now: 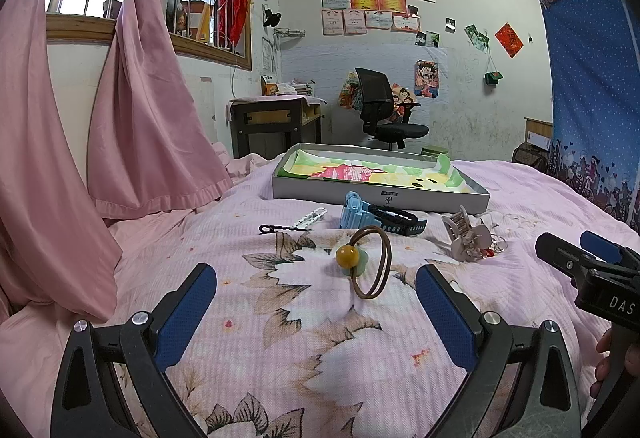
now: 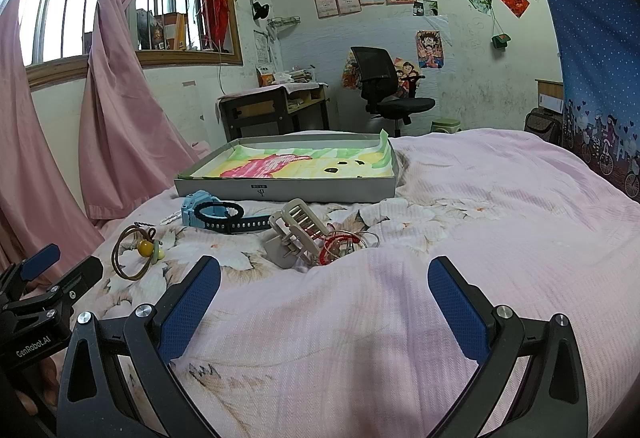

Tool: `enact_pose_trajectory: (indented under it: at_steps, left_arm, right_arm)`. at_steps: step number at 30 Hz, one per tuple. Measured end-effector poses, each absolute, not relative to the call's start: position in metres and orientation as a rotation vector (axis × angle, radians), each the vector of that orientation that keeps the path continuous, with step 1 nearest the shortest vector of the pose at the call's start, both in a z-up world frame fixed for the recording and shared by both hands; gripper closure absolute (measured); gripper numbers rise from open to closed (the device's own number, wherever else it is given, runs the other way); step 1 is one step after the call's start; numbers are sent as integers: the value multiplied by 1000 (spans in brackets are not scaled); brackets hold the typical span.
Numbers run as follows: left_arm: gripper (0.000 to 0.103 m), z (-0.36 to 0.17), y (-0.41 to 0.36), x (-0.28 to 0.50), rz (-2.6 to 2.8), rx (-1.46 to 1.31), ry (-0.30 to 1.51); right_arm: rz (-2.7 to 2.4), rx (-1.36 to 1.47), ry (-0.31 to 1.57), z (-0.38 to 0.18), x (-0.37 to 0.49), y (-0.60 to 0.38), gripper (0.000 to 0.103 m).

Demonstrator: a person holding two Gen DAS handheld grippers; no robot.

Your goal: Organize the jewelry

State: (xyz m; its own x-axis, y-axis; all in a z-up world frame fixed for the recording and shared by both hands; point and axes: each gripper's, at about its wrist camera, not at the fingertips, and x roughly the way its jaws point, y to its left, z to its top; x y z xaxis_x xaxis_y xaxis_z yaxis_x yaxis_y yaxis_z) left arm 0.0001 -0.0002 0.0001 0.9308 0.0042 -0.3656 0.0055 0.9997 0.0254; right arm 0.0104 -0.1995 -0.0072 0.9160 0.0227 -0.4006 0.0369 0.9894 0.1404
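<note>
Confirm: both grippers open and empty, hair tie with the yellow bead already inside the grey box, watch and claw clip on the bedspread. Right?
One thing is off: the hair tie with the yellow bead is not in the grey box. The left wrist view shows it on the bedspread, just ahead of the open left gripper. The rest holds: right gripper open and empty, watch and claw clip on the bedspread.
</note>
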Motion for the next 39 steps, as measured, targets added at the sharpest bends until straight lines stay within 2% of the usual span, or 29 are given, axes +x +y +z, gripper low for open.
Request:
enact_pose_trajectory:
  at_steps: [27,39]
  left_arm:
    - [2,5,4,0,-70,-18,372]
    - [3,9,-9,44,-199,29,518]
  right_arm:
    - [-23,160,430,-2,13,-203,1]
    - [58,87,540,4,59,-203,1]
